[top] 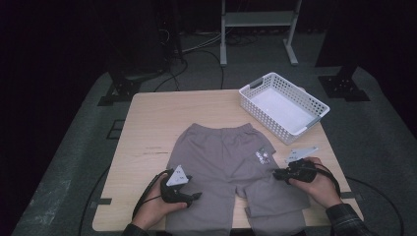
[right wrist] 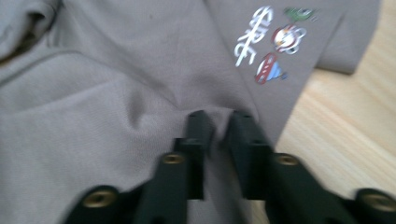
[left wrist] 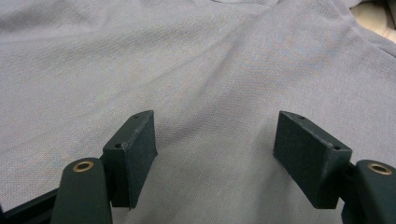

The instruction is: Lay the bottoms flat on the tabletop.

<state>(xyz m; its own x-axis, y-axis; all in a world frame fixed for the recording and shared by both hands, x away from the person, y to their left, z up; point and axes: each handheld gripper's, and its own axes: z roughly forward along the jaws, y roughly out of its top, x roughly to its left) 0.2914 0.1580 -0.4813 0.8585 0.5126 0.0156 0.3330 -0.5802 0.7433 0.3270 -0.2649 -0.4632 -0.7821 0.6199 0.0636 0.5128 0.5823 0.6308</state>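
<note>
Wooden table point(top: 147, 128) under my shorts point(top: 221, 152), waistband far, legs toward me. Left gripper point(left wrist: 215, 149) hovered, released; right gripper point(right wrist: 219, 126) pinched shorts fabric.

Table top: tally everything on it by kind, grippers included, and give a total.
Grey shorts: 1
White perforated plastic basket: 1
Hand-held grippers: 2, the left gripper and the right gripper
Total: 4
</note>
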